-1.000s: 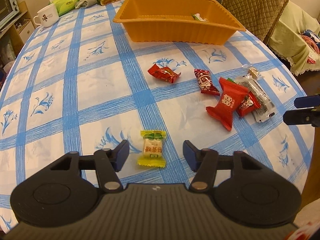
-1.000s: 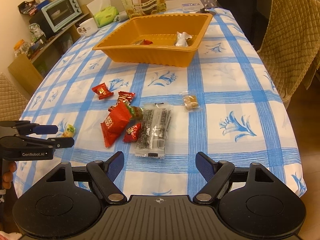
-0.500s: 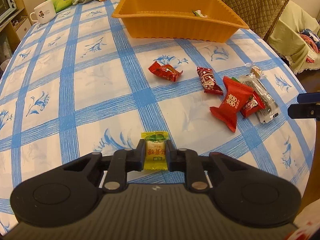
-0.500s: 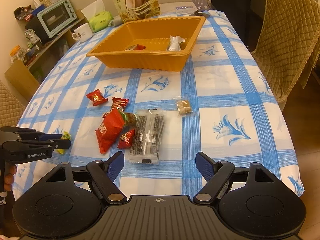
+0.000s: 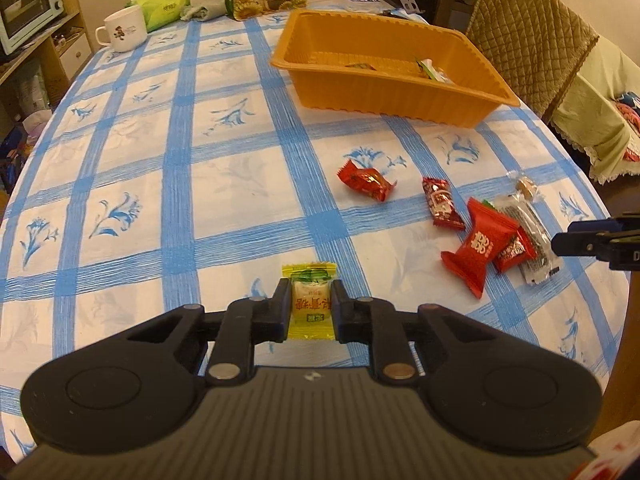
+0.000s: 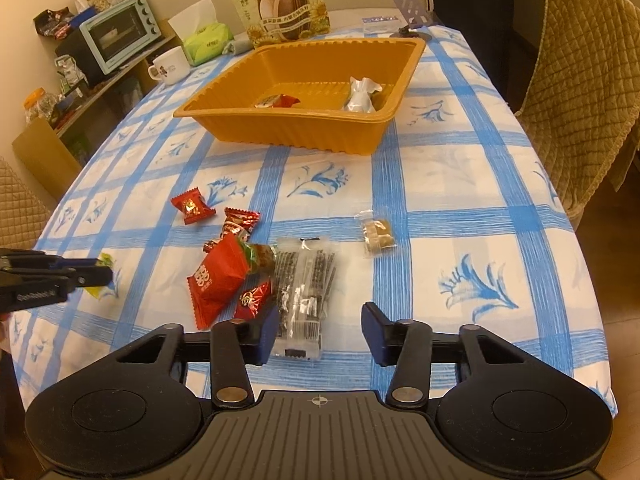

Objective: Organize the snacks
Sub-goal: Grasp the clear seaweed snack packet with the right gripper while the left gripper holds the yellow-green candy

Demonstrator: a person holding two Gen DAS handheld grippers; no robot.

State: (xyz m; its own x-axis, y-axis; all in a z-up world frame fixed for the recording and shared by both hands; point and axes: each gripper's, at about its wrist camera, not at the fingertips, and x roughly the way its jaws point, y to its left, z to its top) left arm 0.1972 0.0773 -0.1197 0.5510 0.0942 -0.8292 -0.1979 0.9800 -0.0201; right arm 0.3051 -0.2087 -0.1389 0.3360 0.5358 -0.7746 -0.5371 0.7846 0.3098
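Left wrist view: left gripper (image 5: 311, 307) at lower centre, fingers (image 5: 281, 300) closed tight on the yellow candy (image 5: 310, 305), pads pressing both sides of the wrapper, candy upright w/ its top crimp sticking up past the fingertips. Blue-checked bench (image 5: 140, 184) fills most of the frame. Orange tray (image 5: 384, 96) sits upper centre-right, a few wrapped snacks inside near its right end. Loose snacks lie centre-right: a small red candy (image 5: 366, 181), a dark red candy (image 5: 441, 202) just right of it, then a big red packet (image 5: 478, 246) overlapping a smaller red one, w/ a clear sesame bar pack (image 5: 528, 236) touching on the right. Right gripper's tip pokes in at the right edge. White mug (image 5: 122, 34) and green tissue pack (image 5: 166, 2) upper left.

Right wrist view: right gripper (image 6: 320, 334) at lower centre, fingers part-way apart and have just been closing in. Lower end of the clear sesame bar pack (image 6: 306, 292) lies between them; left pad sits at the pack's left edge, right pad well clear of it, so no grip. Big red packet (image 6: 218, 276) just left of the pack. Small clear pack w/ a brown snack (image 6: 378, 234) lies apart, centre-right. Orange tray (image 6: 296, 132) upper centre holds a red candy and a silver wrapped snack. Left gripper (image 6: 102, 276) comes in at the left edge w/ a bit of yellow candy (image 6: 105, 260) showing at its tip
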